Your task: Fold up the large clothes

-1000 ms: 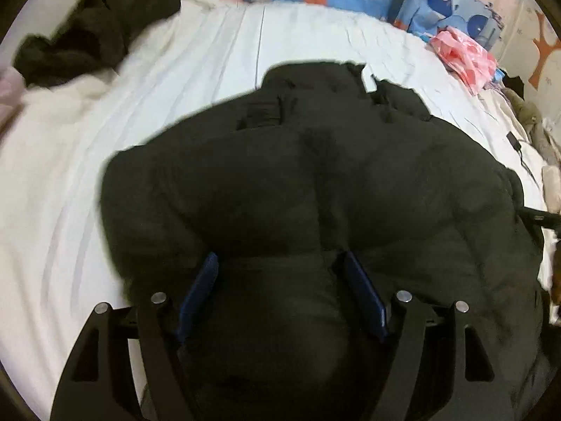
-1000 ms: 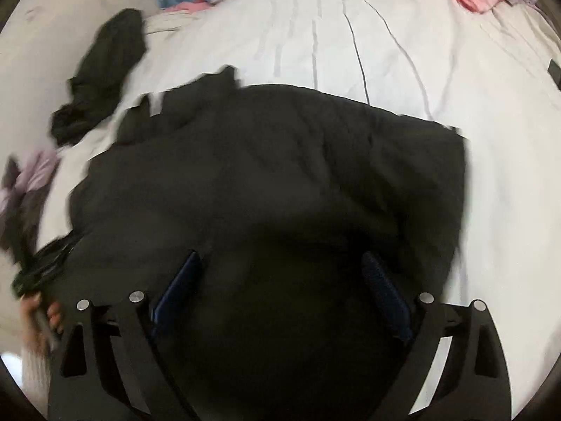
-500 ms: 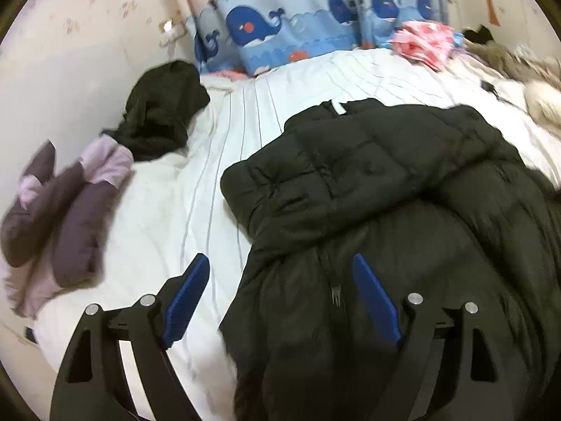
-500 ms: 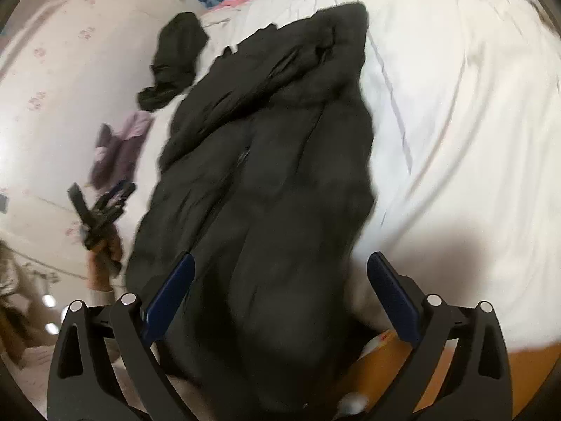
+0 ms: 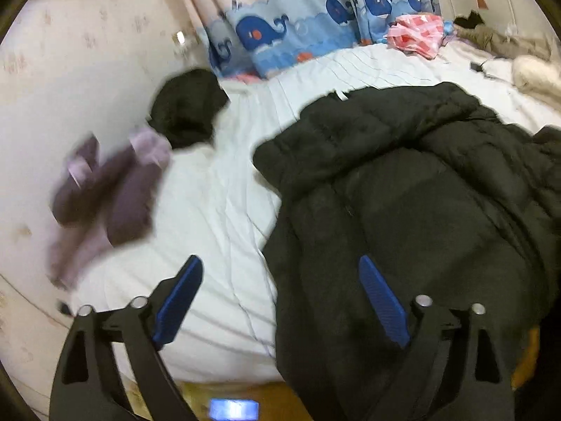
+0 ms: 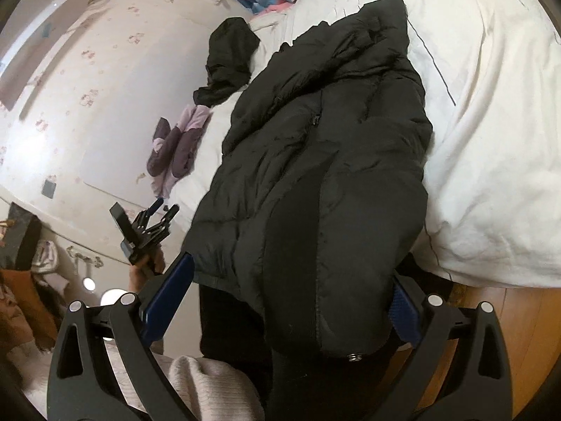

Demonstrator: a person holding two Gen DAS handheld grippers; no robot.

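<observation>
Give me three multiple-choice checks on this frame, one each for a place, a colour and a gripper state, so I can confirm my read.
1. Where does the black puffer jacket lie?
A. on the white bed, its lower end hanging over the edge
B. on the floor
C. on a chair

2. What colour is the small bundle near the whale-print fabric?
A. green
B. pink and red
C. yellow

3. How is the left gripper?
A. shut on the jacket
B. shut on nothing
C. open

Key: 1 A, jacket drapes off the mattress; 2 B, its pink-red print shows; 3 C, blue fingers stand wide apart.
</observation>
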